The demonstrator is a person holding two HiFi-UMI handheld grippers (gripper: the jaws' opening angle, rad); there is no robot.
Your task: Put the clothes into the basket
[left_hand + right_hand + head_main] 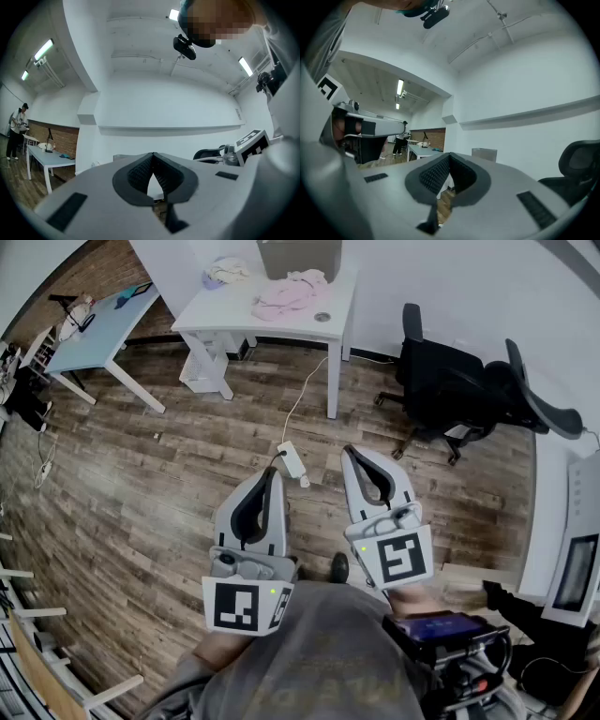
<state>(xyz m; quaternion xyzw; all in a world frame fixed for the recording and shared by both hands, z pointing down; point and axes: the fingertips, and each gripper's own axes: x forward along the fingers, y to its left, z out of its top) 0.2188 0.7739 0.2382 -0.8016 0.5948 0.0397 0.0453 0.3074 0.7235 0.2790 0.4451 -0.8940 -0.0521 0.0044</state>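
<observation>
Pink clothes (291, 292) lie heaped on a white table (337, 298) at the far side of the room, beside a grey basket (298, 257). A second pale garment (225, 271) sits at the table's left end. My left gripper (273, 472) and right gripper (351, 452) are held side by side over the wooden floor, well short of the table, pointing towards it. Both are shut with nothing between the pads, as the left gripper view (153, 156) and the right gripper view (449, 156) show. The basket (484, 153) appears small ahead of the right gripper.
A power strip (292, 461) with its cable lies on the floor just ahead of the grippers. Black office chairs (450, 385) stand to the right. A light blue table (94, 320) is at the left, and a person (16, 129) stands beside it.
</observation>
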